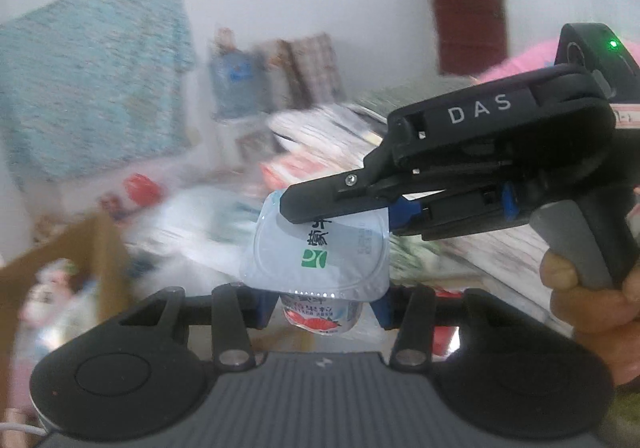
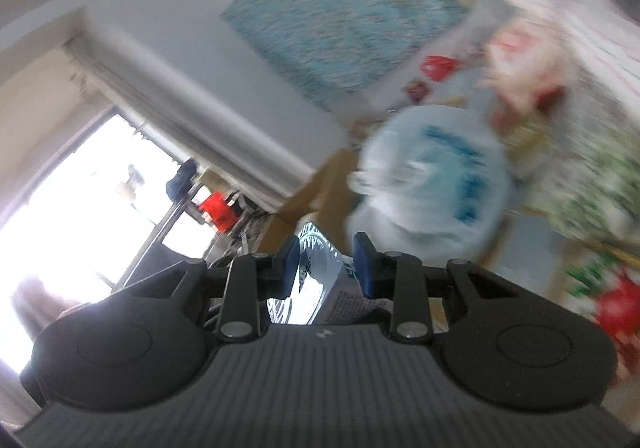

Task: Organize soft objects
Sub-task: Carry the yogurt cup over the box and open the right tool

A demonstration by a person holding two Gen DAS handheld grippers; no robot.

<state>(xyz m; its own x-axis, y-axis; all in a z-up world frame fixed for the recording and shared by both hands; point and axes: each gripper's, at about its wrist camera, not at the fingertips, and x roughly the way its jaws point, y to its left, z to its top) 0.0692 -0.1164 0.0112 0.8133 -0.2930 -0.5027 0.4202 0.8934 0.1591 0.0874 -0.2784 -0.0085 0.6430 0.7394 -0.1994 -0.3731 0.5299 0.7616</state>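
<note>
A cardboard box point(image 1: 80, 248) stands off to the left of the left gripper point(image 1: 324, 306), its open top blurred, with pale things inside that cannot be made out. The left gripper's blue pads sit against either side of a small yogurt cup point(image 1: 320, 318) printed with strawberries, gripping its body just under the rim. The cup's foil lid point(image 1: 320, 252) tilts up toward the camera, white with a green mark and dark characters.

From the right, the right gripper point(image 1: 340, 207) reaches across and above the cup, its black jaws pinched down on the far edge of that lid. The person's hand point(image 1: 592, 296) wraps the grey handle at the right edge.

In the right wrist view, the right gripper point(image 2: 326, 268) shows its blue pads drawn narrow with the foil lid point(image 2: 320, 272) clamped between them, silver underside toward the lens. Ahead and right of the fingers lies a white plastic bag point(image 2: 432, 175) with blue print, blurred. Further right, beyond it, a green-patterned cloth point(image 2: 592, 183) spreads out, and a red-topped item point(image 2: 620, 304) sits at the far right, too smeared to identify.
</note>
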